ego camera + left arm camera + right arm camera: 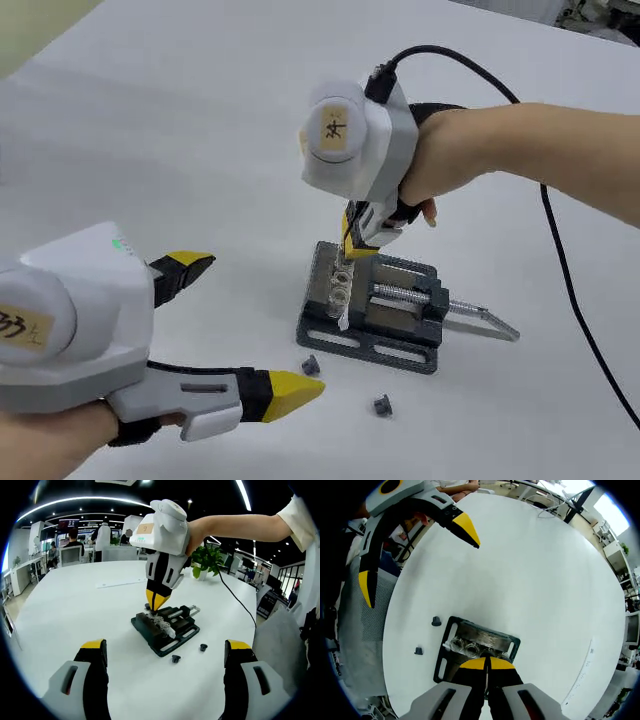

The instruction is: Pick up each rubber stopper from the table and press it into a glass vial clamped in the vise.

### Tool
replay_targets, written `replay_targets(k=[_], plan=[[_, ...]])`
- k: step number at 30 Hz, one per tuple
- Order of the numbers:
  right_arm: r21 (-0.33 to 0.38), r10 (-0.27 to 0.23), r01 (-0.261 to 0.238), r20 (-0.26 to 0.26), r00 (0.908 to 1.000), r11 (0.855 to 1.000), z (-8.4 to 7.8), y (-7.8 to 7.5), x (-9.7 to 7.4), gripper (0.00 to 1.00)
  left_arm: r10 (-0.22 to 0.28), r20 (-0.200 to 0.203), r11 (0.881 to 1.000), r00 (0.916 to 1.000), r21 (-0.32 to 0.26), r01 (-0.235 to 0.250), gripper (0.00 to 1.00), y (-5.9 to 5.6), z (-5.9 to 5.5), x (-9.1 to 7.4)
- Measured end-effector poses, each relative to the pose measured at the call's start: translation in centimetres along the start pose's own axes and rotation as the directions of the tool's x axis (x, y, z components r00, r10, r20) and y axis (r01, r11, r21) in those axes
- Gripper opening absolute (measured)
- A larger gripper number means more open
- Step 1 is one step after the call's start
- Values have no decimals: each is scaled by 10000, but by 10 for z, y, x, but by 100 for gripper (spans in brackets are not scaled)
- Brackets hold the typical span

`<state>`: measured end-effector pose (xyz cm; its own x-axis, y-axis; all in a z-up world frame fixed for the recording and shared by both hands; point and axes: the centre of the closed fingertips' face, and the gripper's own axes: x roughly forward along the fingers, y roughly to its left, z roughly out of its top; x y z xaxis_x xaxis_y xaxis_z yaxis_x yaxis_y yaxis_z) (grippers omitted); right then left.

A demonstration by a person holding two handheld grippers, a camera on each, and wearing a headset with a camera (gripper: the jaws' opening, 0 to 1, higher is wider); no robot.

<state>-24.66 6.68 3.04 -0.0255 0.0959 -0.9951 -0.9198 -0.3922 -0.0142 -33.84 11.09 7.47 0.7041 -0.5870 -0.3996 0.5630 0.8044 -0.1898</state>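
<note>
Head view: right gripper (348, 250) points down onto the vials (342, 288) clamped in the vise (405, 335), jaws pinched together; cannot tell if anything sits between the tips. Left gripper (255, 325) hovers nearby, jaws wide, holding nothing. Two stoppers (311, 365) (382, 405) lie loose on the desk (200, 120), just beside the vise.

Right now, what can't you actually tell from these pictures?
Whether the right claw grips a stopper: its shut tips hide that spot in the right gripper view.
How many vials sit in the vise: the claw covers part of the row in the head view and the right gripper view.
The shape of the loose stoppers: too small.
</note>
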Motion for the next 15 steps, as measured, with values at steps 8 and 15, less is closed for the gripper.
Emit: replay_targets(k=[8,15], plan=[[212,-119,109,503,9987,9997,-1,1,-2,0,-183,-90,9997,9998,140,184,97,-7,1,2],[233,-219,199,907,9956,9995,-1,1,-1,0,-269,-99,9995,9996,177,270,97,-8,-1,3]])
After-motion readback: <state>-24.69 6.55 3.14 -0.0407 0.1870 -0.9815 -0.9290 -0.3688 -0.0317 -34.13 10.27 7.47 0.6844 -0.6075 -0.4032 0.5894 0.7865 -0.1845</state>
